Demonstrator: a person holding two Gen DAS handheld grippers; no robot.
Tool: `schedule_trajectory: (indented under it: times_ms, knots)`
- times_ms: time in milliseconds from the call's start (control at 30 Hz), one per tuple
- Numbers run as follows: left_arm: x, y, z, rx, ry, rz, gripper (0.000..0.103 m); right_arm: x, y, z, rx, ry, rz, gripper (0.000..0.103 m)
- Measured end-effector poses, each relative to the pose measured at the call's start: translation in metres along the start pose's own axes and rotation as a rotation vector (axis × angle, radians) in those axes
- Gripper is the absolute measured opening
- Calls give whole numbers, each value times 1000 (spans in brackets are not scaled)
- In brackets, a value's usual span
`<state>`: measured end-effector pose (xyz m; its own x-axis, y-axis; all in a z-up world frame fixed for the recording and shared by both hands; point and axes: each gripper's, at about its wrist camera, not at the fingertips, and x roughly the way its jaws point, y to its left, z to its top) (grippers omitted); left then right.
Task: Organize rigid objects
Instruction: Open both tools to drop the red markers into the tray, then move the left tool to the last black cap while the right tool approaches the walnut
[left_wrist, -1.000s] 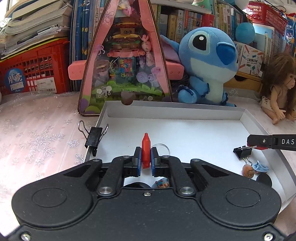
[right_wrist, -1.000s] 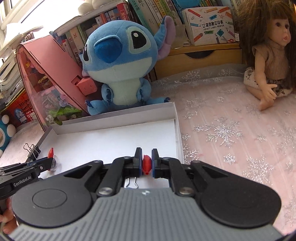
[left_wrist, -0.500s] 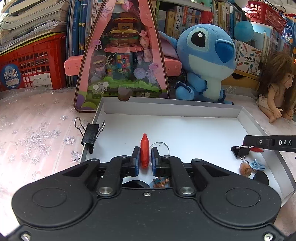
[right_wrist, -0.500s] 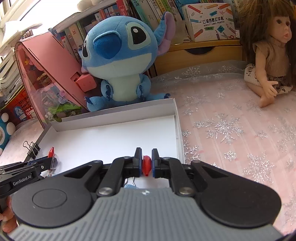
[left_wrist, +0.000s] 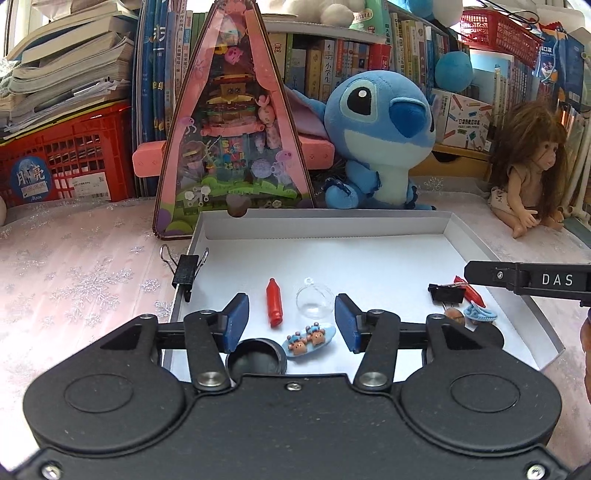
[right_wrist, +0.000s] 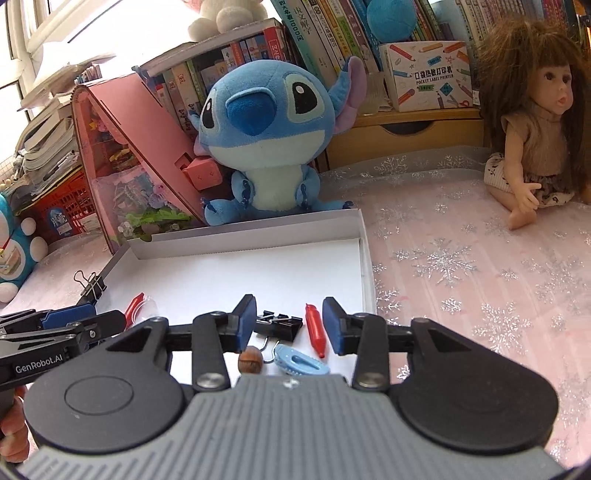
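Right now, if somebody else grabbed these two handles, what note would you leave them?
Left gripper: open, jaws just opened, its red crayon lies loose in the white tray.
Right gripper: open, jaws just opened, second red crayon lies loose beside a black binder clip.
Done: both crayons are in the tray.
Left: another binder clip sits on the tray's left wall.
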<state>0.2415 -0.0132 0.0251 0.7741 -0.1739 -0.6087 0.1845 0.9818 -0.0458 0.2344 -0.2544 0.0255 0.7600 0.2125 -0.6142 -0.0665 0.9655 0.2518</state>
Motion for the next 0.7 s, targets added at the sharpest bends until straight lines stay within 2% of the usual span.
schedule_trajectory:
  times_ms: [433, 700]
  knots:
    - [-60, -6, -32, 25, -20, -16, 60, -56, 24, -24, -97, -70, 19, 75]
    - [-87, -4, -58, 32, -17, -19, 62, -83, 43, -53, -163, -84, 48, 79]
